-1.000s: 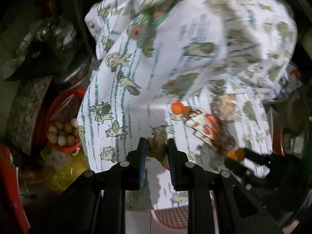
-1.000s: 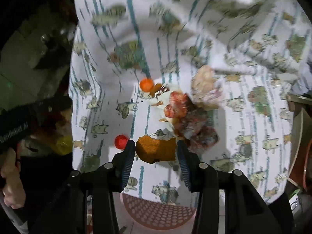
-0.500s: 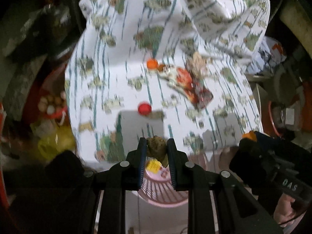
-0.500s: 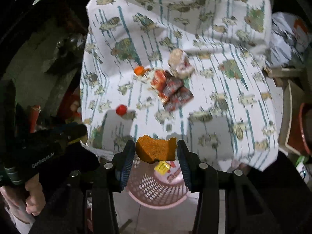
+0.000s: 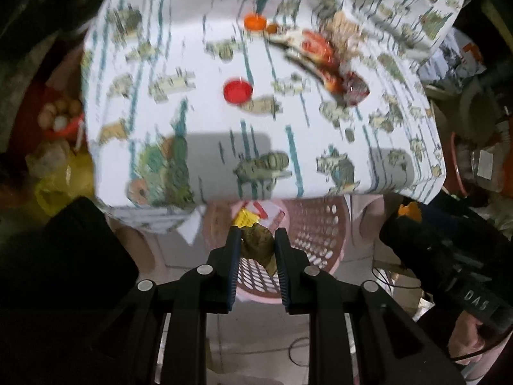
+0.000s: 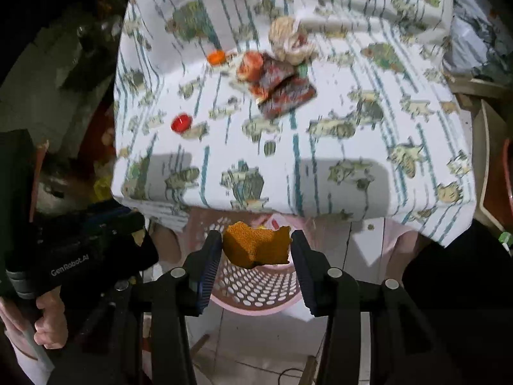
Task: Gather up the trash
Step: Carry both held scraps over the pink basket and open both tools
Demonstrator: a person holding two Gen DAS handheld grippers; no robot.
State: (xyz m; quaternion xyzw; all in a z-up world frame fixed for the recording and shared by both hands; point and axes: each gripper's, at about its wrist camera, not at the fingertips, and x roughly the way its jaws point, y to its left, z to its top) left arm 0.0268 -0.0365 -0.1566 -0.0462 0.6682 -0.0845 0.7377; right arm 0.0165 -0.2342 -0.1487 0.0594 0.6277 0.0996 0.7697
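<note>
Pink plastic, perforated all over, makes up the basket [image 5: 307, 224] on the floor directly below both tools, half tucked under the near edge of the cloth-covered desk [image 5: 205, 122]. Left tool [image 5: 255, 243] is clenched on a crumpled brownish scrap [image 5: 258, 247], held right over the basket, where a yellow wrapper [image 5: 245, 218] already lies. Beyond this tool, on the desk, sit a red bottle cap [image 5: 238, 91], farther off an orange cap [image 5: 255, 21], and to their right a heap of red wrappers [image 5: 327, 61]. Right tool [image 6: 256, 247] grips an orange sponge piece [image 6: 256, 248] between its pads, also above the basket. A hand [image 6: 48, 324] shows at the left of the right wrist view, holding the other tool's handle.
</note>
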